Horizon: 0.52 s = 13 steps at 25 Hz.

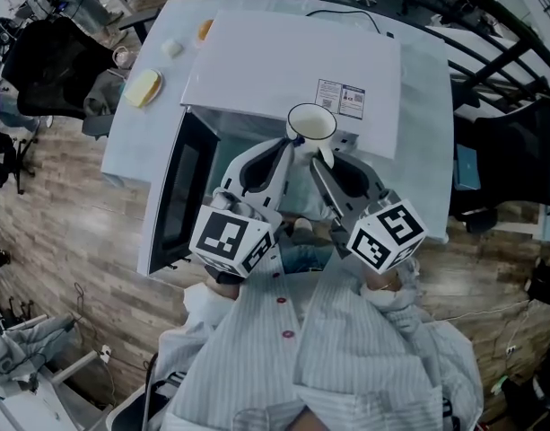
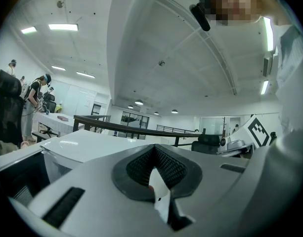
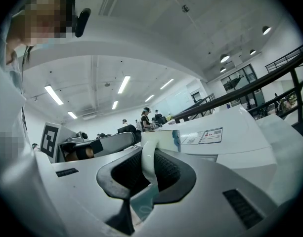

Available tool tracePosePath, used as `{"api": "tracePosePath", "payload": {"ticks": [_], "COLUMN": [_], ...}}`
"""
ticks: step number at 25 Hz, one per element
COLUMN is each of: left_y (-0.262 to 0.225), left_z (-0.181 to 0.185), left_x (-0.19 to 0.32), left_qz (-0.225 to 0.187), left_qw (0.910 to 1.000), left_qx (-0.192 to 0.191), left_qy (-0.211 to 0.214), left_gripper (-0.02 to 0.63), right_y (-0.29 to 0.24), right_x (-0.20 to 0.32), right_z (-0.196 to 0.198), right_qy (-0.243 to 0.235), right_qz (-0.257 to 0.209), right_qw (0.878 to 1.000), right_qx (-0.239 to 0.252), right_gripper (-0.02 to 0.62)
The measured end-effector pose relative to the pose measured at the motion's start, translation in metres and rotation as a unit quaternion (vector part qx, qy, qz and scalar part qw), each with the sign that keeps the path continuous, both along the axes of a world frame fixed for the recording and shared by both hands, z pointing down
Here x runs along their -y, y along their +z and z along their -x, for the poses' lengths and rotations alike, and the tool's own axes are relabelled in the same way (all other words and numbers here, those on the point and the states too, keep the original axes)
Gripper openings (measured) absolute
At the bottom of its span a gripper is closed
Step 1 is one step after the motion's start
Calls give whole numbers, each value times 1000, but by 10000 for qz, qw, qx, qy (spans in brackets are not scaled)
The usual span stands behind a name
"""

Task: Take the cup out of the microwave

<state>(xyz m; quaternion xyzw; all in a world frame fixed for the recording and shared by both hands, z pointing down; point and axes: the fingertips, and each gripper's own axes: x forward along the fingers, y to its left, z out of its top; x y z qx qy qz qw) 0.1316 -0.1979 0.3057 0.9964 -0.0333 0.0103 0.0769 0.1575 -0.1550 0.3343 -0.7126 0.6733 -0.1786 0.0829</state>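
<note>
The white cup (image 1: pixel 310 122) hangs in the air just before the white microwave (image 1: pixel 292 61), level with its top front edge. My right gripper (image 1: pixel 323 155) is shut on the cup's handle. In the right gripper view the handle (image 3: pixel 145 168) runs between the dark pads, with the cup's body (image 3: pixel 160 138) just beyond. My left gripper (image 1: pixel 288 148) is beside the cup's left side, its fingers together. In the left gripper view the pads (image 2: pixel 141 164) meet with nothing between them. The microwave door (image 1: pixel 180 191) is swung open to the left.
The microwave stands on a pale table (image 1: pixel 427 88). A yellow block (image 1: pixel 142 88), a small white round thing (image 1: pixel 171 48) and an orange item (image 1: pixel 205 30) lie at the table's left end. A black railing (image 1: pixel 499 43) runs behind at the right.
</note>
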Motion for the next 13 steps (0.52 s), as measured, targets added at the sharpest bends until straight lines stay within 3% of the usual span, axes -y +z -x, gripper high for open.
{"api": "tracePosePath", "payload": {"ticks": [13], "left_y": [3], "left_z": [7], "left_x": [5], "left_qz": [64], "left_qw": [10000], "left_qx": [25], "left_qy": [-19], "left_gripper": [9], "right_y": [-3], "right_x": [-1], "right_z": [1], "right_qy": [163], "right_qz": [-18], "right_qw": [9999], "right_qx": [7], "right_gripper": [83]}}
